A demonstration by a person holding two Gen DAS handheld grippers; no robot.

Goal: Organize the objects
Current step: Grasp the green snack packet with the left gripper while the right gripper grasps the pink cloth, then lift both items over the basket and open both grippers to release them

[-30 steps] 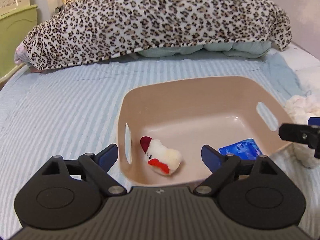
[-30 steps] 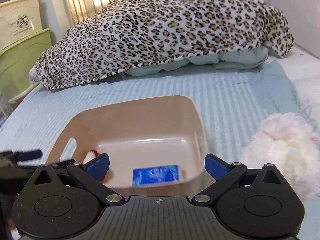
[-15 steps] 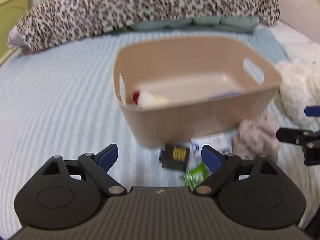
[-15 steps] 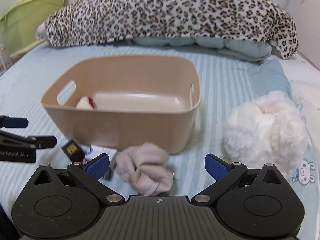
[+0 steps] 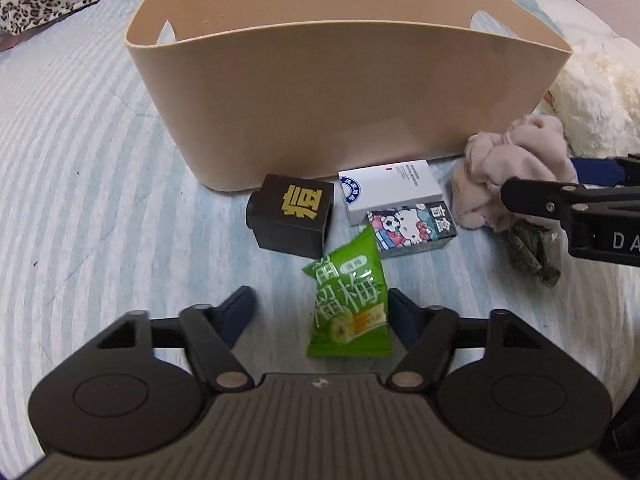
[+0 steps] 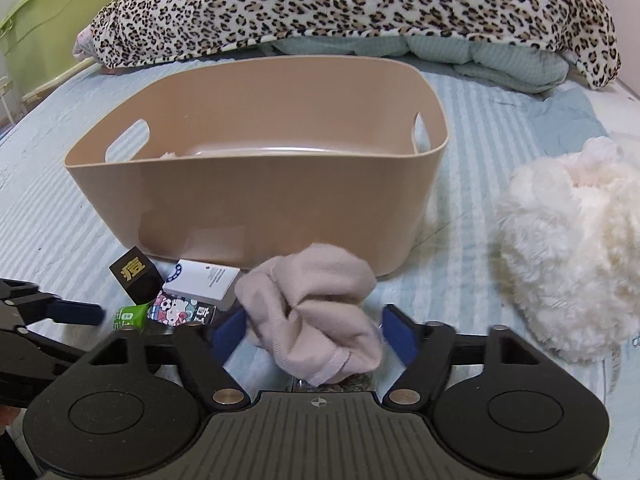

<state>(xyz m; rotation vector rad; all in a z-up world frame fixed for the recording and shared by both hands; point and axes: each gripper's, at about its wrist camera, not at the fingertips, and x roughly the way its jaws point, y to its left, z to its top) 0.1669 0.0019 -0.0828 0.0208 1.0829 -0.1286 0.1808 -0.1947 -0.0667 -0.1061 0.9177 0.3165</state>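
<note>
A beige plastic basket [image 5: 344,92] stands on the bed; it also shows in the right wrist view [image 6: 256,196]. In front of it lie a black cube with a gold character [image 5: 294,216], a white box [image 5: 390,190], a Hello Kitty box [image 5: 412,230], a green snack packet [image 5: 352,304] and a dark green packet [image 5: 532,250]. My left gripper [image 5: 320,312] is open, its fingers on either side of the green snack packet. My right gripper [image 6: 314,330] is open around a crumpled pink cloth [image 6: 316,324], which also shows in the left wrist view [image 5: 516,176].
A fluffy white plush [image 6: 572,256] lies right of the basket. A leopard-print blanket [image 6: 340,4] over teal bedding fills the back of the bed. A green cabinet [image 6: 52,20] stands at the far left. The bed cover is striped light blue.
Both grippers have dropped from above the basket to bed level in front of it. The small items and the pink cloth have come into view between the fingers.
</note>
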